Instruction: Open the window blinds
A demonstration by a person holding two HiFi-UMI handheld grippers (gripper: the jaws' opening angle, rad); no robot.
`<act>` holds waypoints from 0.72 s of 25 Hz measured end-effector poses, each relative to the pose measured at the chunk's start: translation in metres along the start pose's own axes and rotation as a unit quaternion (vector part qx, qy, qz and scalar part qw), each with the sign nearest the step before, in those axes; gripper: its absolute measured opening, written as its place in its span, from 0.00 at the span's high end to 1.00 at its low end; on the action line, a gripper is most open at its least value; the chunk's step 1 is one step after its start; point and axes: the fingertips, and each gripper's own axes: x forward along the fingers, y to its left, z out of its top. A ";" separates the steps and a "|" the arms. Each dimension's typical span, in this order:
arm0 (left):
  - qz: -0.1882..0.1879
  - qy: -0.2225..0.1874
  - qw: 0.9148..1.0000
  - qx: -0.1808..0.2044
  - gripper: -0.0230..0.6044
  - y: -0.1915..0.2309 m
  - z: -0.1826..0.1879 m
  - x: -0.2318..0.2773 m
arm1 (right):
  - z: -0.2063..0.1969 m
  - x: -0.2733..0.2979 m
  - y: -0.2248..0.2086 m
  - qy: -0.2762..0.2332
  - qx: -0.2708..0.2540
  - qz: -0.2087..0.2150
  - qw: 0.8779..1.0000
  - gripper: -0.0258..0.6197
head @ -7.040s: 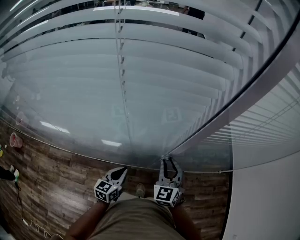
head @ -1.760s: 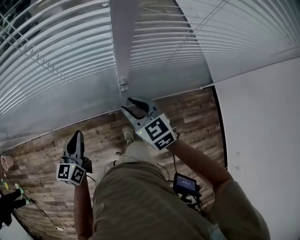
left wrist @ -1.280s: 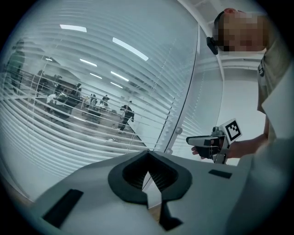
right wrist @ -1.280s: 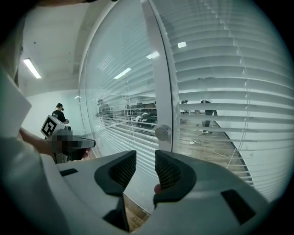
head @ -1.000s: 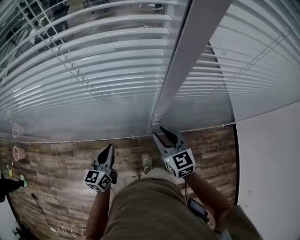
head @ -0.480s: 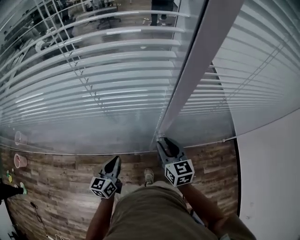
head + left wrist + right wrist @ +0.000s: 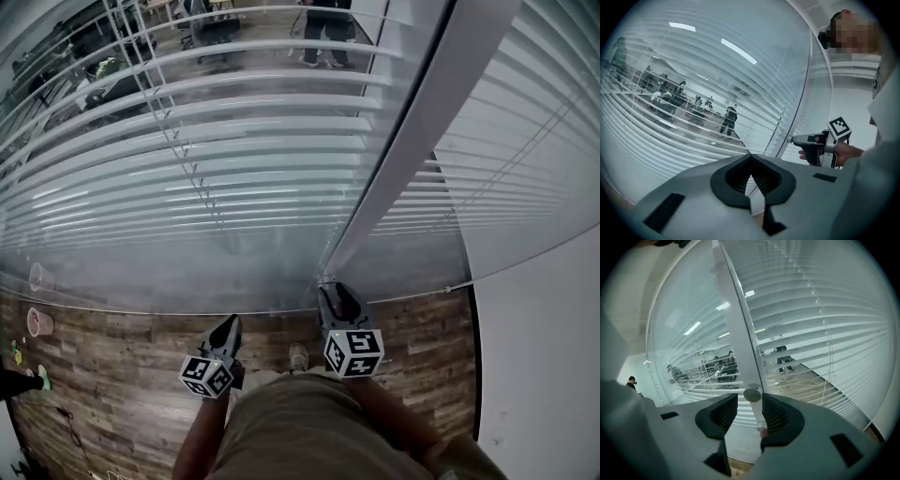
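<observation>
Horizontal white blinds (image 7: 216, 150) hang behind glass, their slats tilted so the room beyond shows through. A white mullion (image 7: 412, 141) runs down to a round knob (image 7: 752, 394) on a short stem. My right gripper (image 7: 750, 413) has this knob between its jaws, close to the right pad with a gap on the left. These jaws have just been opening. In the head view the right gripper (image 7: 336, 298) points at the mullion's foot. My left gripper (image 7: 228, 328) hangs to its left, apart from the glass, shut on nothing (image 7: 750, 176).
Wood-plank floor (image 7: 112, 347) lies below the glass. A white wall (image 7: 544, 356) stands at the right. A pink cup (image 7: 36, 322) sits on the floor at far left. People and chairs (image 7: 323, 19) are beyond the glass. My shoe (image 7: 298, 356) shows between the grippers.
The right gripper has rolled at the knob and its jaws have widened. The slats show more of the room behind than before. Both grippers sit a little lower.
</observation>
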 end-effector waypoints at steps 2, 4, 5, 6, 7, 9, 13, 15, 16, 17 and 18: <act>0.003 -0.003 1.000 0.000 0.94 0.003 0.002 0.000 | 0.000 0.002 -0.008 -0.007 0.012 -0.013 1.000 0.73; 0.006 -0.006 1.000 -0.001 0.94 0.007 0.003 -0.002 | 0.000 0.005 -0.012 -0.015 0.021 -0.016 1.000 0.73; 0.008 -0.007 1.000 -0.002 0.94 0.009 0.004 -0.003 | 0.001 0.006 -0.012 -0.019 0.025 -0.014 0.999 0.73; 0.009 -0.008 1.000 -0.003 0.94 0.010 0.004 -0.004 | 0.002 0.008 -0.012 -0.023 0.028 -0.011 0.999 0.73; 0.010 -0.007 1.000 -0.002 0.94 0.012 0.004 -0.004 | 0.003 0.010 -0.011 -0.027 0.032 -0.010 0.999 0.73; 0.010 -0.006 1.000 -0.001 0.94 0.014 0.004 -0.005 | 0.004 0.013 -0.013 -0.031 0.039 -0.015 0.999 0.74; 0.011 -0.001 1.000 -0.001 0.94 0.017 0.003 -0.008 | 0.005 0.016 -0.013 -0.035 0.032 -0.036 0.998 0.76; 0.009 0.002 1.000 0.000 0.94 0.018 0.004 -0.010 | 0.007 0.016 -0.010 -0.035 -0.030 -0.058 0.997 0.76; 0.008 0.003 1.000 0.001 0.94 0.018 0.004 -0.010 | 0.008 0.016 -0.008 -0.033 -0.070 -0.069 0.995 0.76; 0.007 0.005 1.000 0.001 0.94 0.018 0.004 -0.011 | 0.009 0.016 -0.005 -0.030 -0.109 -0.080 0.990 0.76; 0.005 0.007 1.000 0.001 0.94 0.018 0.003 -0.012 | 0.009 0.015 -0.003 -0.027 -0.145 -0.088 0.985 0.76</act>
